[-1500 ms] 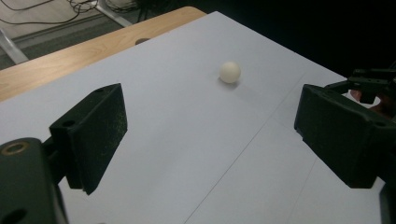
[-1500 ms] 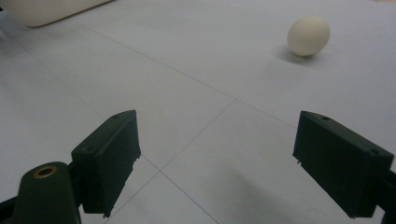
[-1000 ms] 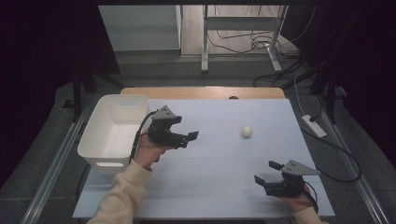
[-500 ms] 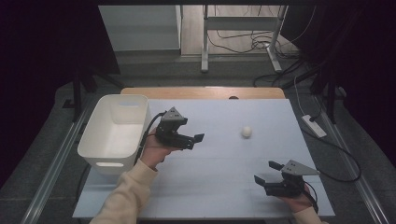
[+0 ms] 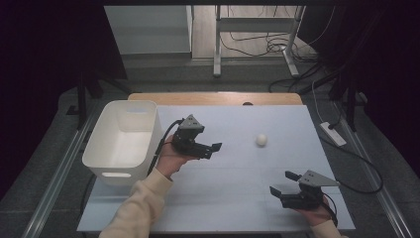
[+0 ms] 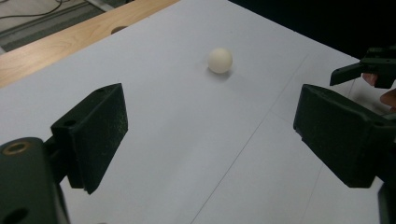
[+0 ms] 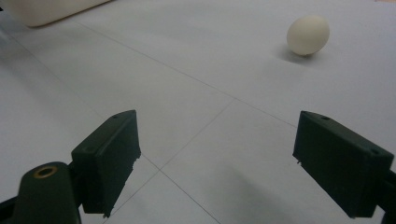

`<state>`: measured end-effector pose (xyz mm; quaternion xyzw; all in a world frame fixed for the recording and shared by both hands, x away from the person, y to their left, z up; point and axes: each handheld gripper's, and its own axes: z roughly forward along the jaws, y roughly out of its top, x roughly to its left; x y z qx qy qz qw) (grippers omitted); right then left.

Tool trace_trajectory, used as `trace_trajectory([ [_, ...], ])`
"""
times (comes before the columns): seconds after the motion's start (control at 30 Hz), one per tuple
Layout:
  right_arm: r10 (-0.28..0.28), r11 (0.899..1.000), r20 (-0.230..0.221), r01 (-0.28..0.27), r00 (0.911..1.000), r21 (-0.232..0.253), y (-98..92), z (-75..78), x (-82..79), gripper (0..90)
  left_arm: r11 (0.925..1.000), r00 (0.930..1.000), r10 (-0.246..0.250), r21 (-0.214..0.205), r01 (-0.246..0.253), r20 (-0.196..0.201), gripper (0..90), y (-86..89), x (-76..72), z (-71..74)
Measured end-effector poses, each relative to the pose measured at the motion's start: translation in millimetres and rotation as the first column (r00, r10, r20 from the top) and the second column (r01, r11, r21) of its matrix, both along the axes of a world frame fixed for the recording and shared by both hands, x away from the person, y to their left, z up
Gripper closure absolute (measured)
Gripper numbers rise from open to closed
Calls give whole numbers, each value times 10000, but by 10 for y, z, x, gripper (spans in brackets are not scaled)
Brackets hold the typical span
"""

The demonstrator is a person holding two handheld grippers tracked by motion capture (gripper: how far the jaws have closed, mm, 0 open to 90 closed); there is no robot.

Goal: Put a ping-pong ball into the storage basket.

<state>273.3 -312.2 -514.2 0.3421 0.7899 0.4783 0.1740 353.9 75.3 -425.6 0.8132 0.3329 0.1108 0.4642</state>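
A small white egg-shaped ball [image 5: 261,140] lies on the pale table top [image 5: 237,178], right of centre; it sits ahead of the jaws in the left gripper view [image 6: 220,60] and at the upper right of the right gripper view [image 7: 307,35]. My left gripper [image 5: 214,149] hovers over the middle of the table, pointing right toward the ball, jaws wide open and empty [image 6: 210,140]. My right gripper [image 5: 284,182] rests near the front right edge, open and empty [image 7: 215,158]. Its jaw tip [image 6: 355,72] appears at the right of the left gripper view.
A white plastic bin [image 5: 124,141] stands at the table's left side, beside my left forearm; its corner [image 7: 46,11] shows at the upper left of the right gripper view. A wooden strip [image 5: 213,98] runs along the far edge. Cables and a power strip [image 5: 333,133] lie to the right.
My left gripper has moved right, away from the bin and toward the ball, sinking slightly. The right gripper and the ball have stayed in place.
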Motion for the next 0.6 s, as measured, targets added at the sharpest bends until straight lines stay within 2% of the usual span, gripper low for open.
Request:
trace_trajectory([
  [0.33,-24,10000,-5,24,10000,12,-2,1,-2,144,10000,10000,34,78,-34,4,113,-77,52,-37],
  [0.6,-9,10000,1,9,10000,21,0,1,-2,144,9998,9999,-29,191,32,-147,111,-151,102,-82],
])
